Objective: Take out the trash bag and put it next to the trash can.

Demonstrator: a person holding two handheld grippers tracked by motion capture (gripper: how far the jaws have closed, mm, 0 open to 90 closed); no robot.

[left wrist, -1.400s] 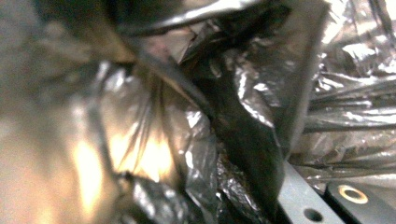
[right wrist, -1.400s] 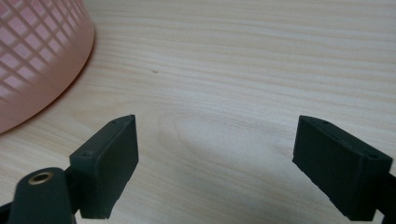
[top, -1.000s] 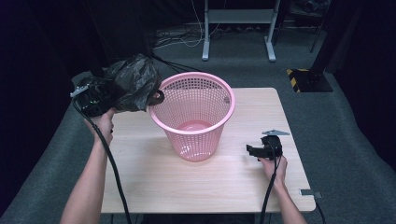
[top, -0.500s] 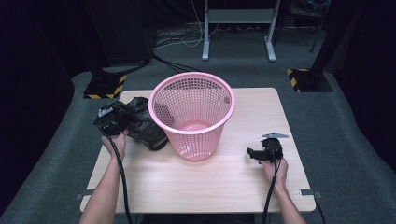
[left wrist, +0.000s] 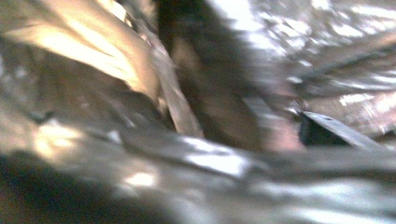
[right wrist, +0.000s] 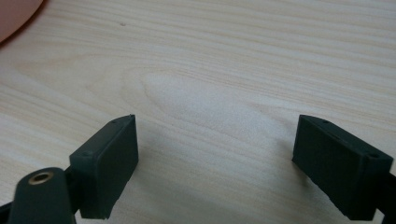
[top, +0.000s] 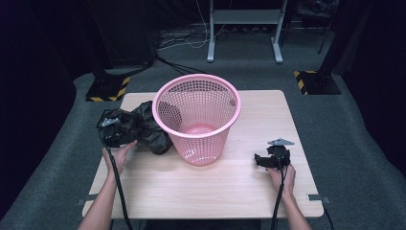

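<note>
Figure: bag set down beside the bin. My left gripper [top: 115,132] sits low on the table [top: 201,191], pressed into the crumpled black plastic bag [top: 148,129]. Its jaws have just been opening; in the left gripper view glossy, blurred folds of the bag [left wrist: 140,93] crowd the lens and one dark jaw tip shows at the right, so film may lie between the jaws, but I see no pad pinching it and read the grip as let go. The bag rests in a heap on the table's left part, touching the left wall of the pink basket [top: 198,120]. I judge it lies there because a bin liner has to be spread before it can go over a rim, and a flat surface makes it easier to find an edge.

My right gripper [top: 268,160] rests on the table right of the basket and apart from it, with its jaws standing wide and nothing between them: the right gripper view shows bare wood grain [right wrist: 210,70] between the two black pads and a sliver of the pink basket [right wrist: 14,18] in the upper left corner. I take it as parked, clear of the work yet near enough to help open the bag's mouth.

The basket stands upright at the table's middle, empty and unlined, so the lining looks not yet begun.
</note>
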